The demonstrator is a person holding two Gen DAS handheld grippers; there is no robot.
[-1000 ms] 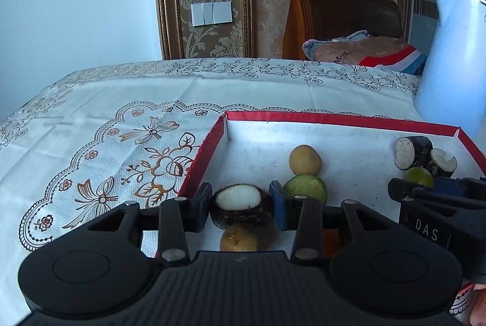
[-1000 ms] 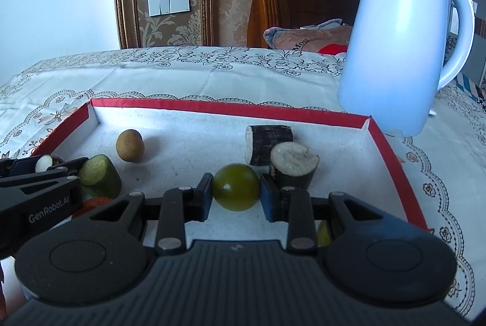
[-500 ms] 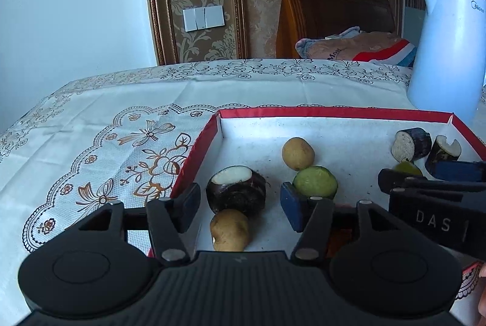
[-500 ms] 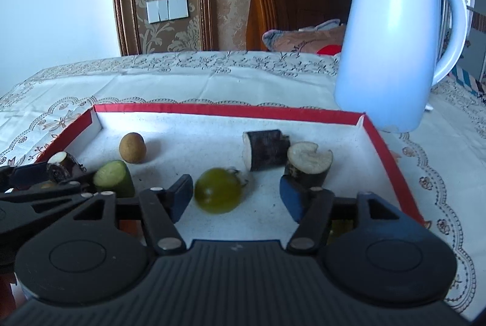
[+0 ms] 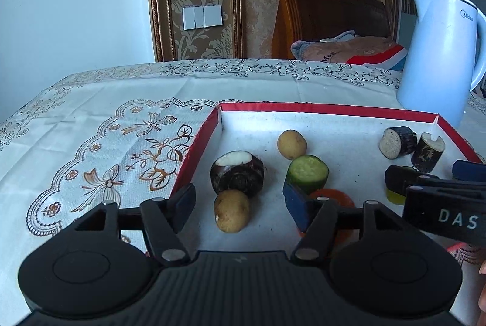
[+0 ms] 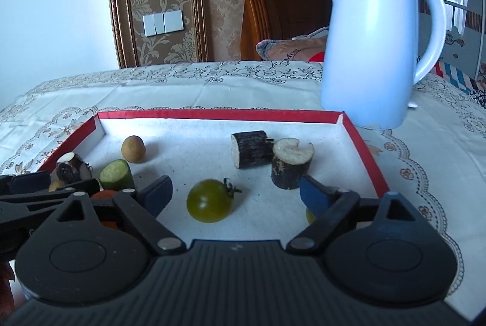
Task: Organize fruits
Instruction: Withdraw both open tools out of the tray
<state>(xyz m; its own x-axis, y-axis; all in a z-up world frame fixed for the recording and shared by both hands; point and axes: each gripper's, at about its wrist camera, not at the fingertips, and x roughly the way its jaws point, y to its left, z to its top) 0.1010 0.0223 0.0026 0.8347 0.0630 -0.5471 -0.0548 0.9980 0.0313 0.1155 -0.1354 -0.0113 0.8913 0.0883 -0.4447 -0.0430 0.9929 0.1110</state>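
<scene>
Fruits lie loose in the red-rimmed tray (image 6: 363, 150). We see our right gripper (image 6: 235, 194) spread wide around the green tomato (image 6: 209, 200), not touching it. Our left gripper (image 5: 238, 204) is also wide; the small potato (image 5: 232, 210) lies between its fingers, touching the dark root piece (image 5: 237, 171).

Table under embroidered tablecloth (image 5: 127, 125) carries red-rimmed tray (image 6: 212, 114) and white kettle (image 6: 373, 52)

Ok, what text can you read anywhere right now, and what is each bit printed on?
"Midea": on the white electric kettle, blurred in the right wrist view.
"DAS": on the right gripper, cut off by the frame edge.
"Mos": on the folded cloth on the chair, rest hidden.
</scene>
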